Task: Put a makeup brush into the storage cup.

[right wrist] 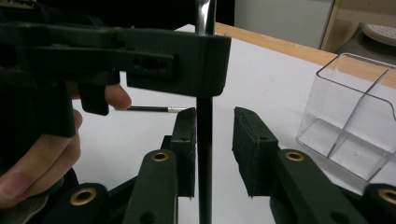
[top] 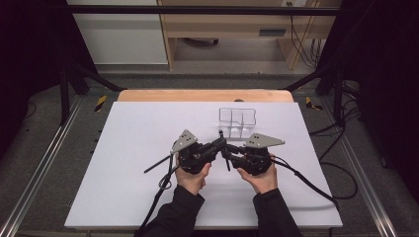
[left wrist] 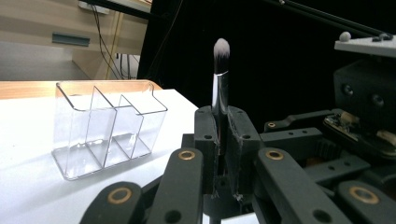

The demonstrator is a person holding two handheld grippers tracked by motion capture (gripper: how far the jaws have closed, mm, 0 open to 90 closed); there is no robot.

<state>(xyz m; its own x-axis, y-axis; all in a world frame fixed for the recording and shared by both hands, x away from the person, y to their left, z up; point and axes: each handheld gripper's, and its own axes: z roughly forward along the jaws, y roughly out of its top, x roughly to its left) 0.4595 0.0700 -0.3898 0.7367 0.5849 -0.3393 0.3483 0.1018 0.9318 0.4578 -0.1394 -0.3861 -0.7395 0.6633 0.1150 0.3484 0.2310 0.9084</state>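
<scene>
A makeup brush [left wrist: 221, 88] with a dark handle, silver ferrule and grey-tipped bristles stands upright, bristles up, in my left gripper [left wrist: 223, 135], whose pads are shut on its handle. In the right gripper view the lower handle of the brush [right wrist: 204, 140] runs down between the jaws of my right gripper [right wrist: 215, 116]. Those jaws stand apart, the handle close to the left pad [right wrist: 187, 135] and well clear of the right one. In the high view the left gripper [top: 223, 145] and right gripper [top: 230, 151] meet tip to tip at mid-table. A clear three-compartment organizer [top: 237, 122] stands just behind them.
The organizer [left wrist: 107, 126] is empty and sits on a white board [top: 128, 133] over a wooden table. A second thin dark brush [right wrist: 149, 108] lies flat on the board beyond my left hand. Cables [top: 316, 187] trail from both grippers toward the near edge.
</scene>
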